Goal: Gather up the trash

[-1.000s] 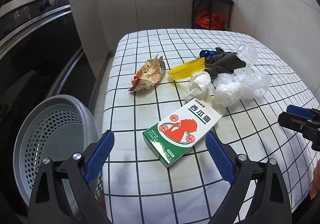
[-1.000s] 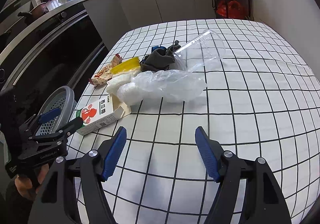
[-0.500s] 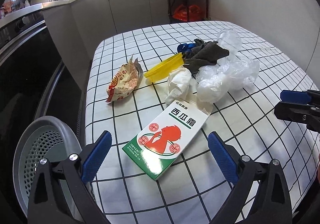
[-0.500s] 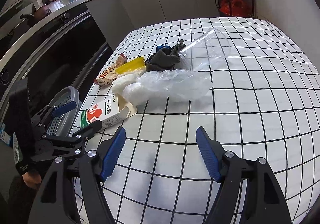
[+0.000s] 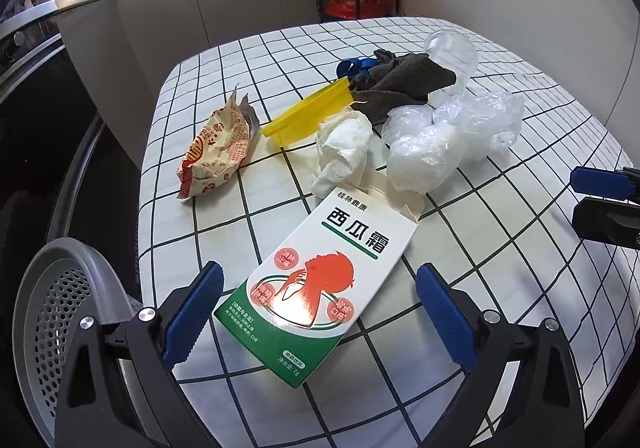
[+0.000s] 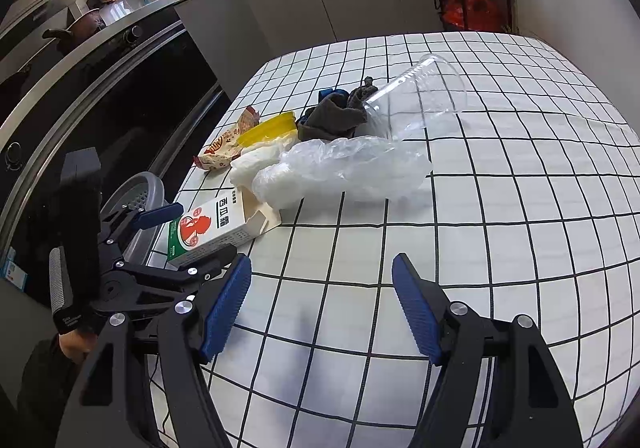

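A white and green carton (image 5: 320, 280) lies flat near the front left corner of the checked table (image 5: 500, 248). My left gripper (image 5: 318, 288) hangs just over the carton, open wide, with one blue pad on each side and neither touching it. Behind the carton lie a crumpled tissue (image 5: 344, 152), a clear plastic bag (image 5: 448, 136), a snack wrapper (image 5: 216, 156), a yellow lid (image 5: 308, 112), a dark cloth (image 5: 400, 84) and a tipped clear cup (image 6: 416, 100). My right gripper (image 6: 322, 268) is open over bare cloth, with nothing between its fingers.
A grey perforated bin (image 5: 52, 312) stands on the floor against the table's left edge. A dark oven front and counter run along the left. A black shelf with red bags (image 5: 356, 0) stands behind the table. The right half of the tablecloth (image 6: 520, 208) is bare.
My left gripper has moved forward and down and rolled a little, so the carton now lies between its jaws. The right gripper has stayed put.
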The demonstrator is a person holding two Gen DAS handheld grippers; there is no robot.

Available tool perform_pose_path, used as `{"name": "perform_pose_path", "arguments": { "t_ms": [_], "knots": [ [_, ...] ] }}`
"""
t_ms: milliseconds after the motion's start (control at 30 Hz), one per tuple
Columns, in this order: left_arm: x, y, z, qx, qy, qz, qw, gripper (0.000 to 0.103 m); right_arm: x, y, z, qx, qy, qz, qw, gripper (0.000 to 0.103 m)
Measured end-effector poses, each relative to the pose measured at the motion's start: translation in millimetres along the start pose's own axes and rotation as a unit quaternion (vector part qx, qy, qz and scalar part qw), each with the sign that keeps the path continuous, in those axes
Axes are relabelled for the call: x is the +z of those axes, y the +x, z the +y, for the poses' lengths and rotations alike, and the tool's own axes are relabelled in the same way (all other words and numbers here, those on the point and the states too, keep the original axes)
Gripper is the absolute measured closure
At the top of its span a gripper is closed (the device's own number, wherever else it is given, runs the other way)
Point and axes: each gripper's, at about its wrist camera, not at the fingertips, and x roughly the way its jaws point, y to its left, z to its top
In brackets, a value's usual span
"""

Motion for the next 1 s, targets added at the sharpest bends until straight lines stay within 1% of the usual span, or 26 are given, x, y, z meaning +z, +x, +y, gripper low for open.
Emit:
{"name": "perform_pose_path", "arguments": {
  "t_ms": [233, 333, 400, 467, 500, 567, 600, 667, 833, 1000],
  "knots": [
    [3.6, 10.7, 2.7, -0.015, -0.009, 0.009, 0.9998, 0.008, -0.1, 0.6, -0.8, -0.002, 0.001, -0.001, 1.0, 0.033],
    [4.3, 11.9, 2.9, -0.018, -0.011, 0.009, 0.9997, 0.011, 0.0, 0.2, -1.9, -0.003, 0.002, -0.002, 1.0, 0.033],
    [5.1, 11.6, 3.0, -0.021, -0.014, 0.008, 0.9997, 0.019, 0.1, -0.2, -2.1, -0.004, 0.002, -0.003, 1.0, 0.033],
    [5.4, 11.7, 1.4, -0.023, -0.017, 0.008, 0.9996, 0.022, 0.1, -0.7, -1.5, -0.003, 0.004, -0.003, 1.0, 0.033],
    [5.4, 10.9, 0.2, -0.023, -0.016, 0.007, 0.9996, 0.025, 0.2, -1.0, -0.7, -0.003, 0.003, -0.003, 1.0, 0.033],
    [4.7, 7.9, -2.7, -0.024, -0.018, 0.005, 0.9995, 0.034, 0.4, -2.2, -0.1, -0.004, 0.002, -0.006, 1.0, 0.033],
    [4.2, 6.3, -3.7, -0.026, -0.023, 0.005, 0.9994, 0.036, 0.5, -2.6, 0.1, -0.005, 0.002, -0.006, 1.0, 0.033],
    [2.7, 1.7, -6.0, -0.026, -0.035, 0.006, 0.999, 0.044, 0.5, -2.7, -1.0, -0.007, 0.004, -0.006, 1.0, 0.033],
    [-1.5, -20.6, -15.3, -0.015, -0.056, -0.009, 0.9983, 0.049, 2.3, -1.1, -6.8, -0.005, 0.016, -0.005, 1.0, 0.033],
    [-10.6, -55.1, -20.9, -0.01, -0.097, -0.034, 0.9946, 0.049, 3.6, -1.9, -5.5, -0.006, 0.013, -0.013, 1.0, 0.033]
  ]
}}
